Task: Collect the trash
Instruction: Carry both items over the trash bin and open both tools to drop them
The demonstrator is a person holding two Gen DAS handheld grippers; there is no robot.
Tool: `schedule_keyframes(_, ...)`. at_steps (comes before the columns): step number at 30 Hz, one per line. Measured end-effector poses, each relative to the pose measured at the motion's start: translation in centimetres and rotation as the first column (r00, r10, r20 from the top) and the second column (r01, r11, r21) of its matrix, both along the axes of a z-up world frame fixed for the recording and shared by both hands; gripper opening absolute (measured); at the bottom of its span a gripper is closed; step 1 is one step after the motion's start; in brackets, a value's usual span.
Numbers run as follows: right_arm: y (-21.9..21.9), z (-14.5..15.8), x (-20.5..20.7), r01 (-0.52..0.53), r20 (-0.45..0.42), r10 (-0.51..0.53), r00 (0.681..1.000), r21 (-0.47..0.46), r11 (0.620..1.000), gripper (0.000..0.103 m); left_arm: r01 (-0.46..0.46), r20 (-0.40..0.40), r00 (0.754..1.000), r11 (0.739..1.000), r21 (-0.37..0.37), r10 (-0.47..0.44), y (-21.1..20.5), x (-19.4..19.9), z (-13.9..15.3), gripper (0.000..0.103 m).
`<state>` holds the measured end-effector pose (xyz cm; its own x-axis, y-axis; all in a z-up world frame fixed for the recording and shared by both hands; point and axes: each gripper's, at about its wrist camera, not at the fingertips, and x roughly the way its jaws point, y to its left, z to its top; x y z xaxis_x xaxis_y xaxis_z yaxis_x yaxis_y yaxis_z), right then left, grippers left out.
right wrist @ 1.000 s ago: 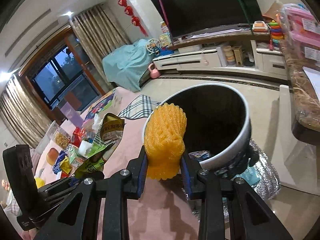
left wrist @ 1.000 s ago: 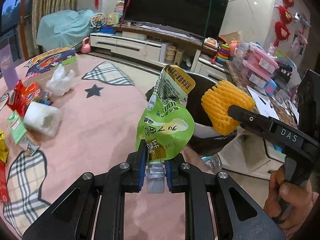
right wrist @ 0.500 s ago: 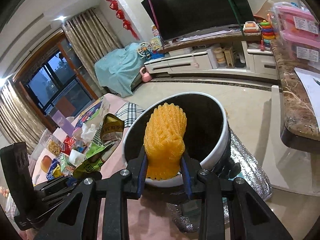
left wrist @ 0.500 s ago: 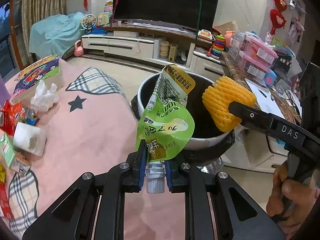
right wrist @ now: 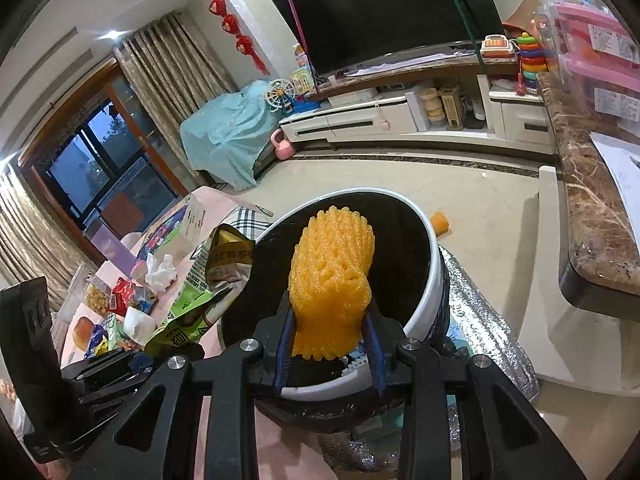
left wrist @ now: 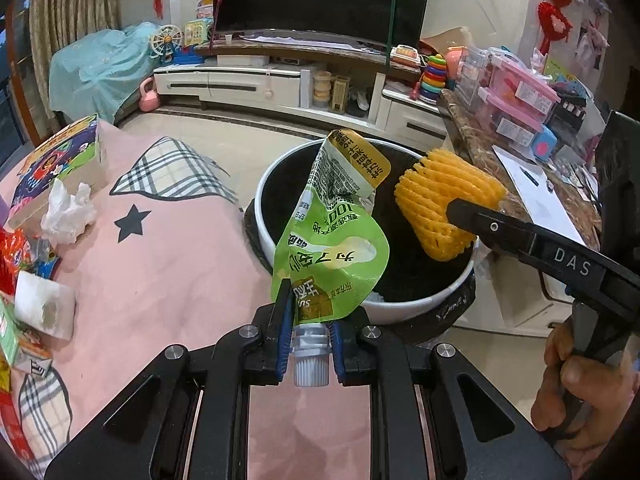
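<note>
A green drink pouch (left wrist: 330, 236) is gripped by its white spout between the blue pads of the left gripper (left wrist: 310, 344) and held upright over the near rim of the trash bin (left wrist: 262, 216) — a white-rimmed, dark-lined bin at the far right edge of the pink tablecloth (left wrist: 160, 272). An orange foam fruit net (right wrist: 332, 280) sits between the pads of the right gripper (right wrist: 330, 344), whose jaws are opening; the pads are seen touching its lower sides, and the net is held above the bin's dark mouth. Further litter — a crumpled tissue (left wrist: 68, 212), a colourful box (left wrist: 60, 160) and wrappers (left wrist: 16, 252) — is left on the cloth at the far left.
</note>
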<state>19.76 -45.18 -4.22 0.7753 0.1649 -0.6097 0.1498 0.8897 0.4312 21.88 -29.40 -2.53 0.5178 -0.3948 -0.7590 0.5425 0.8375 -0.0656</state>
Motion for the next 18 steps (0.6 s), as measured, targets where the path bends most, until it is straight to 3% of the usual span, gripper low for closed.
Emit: schedule_keyframes(18,-0.2,-0.1,1.6,0.000,-0.030,-0.001,1.000,-0.031,1.000,0.036,0.008,-0.021,1.000,1.000,0.016,-0.008,-1.2,1.3,0.1,0.019)
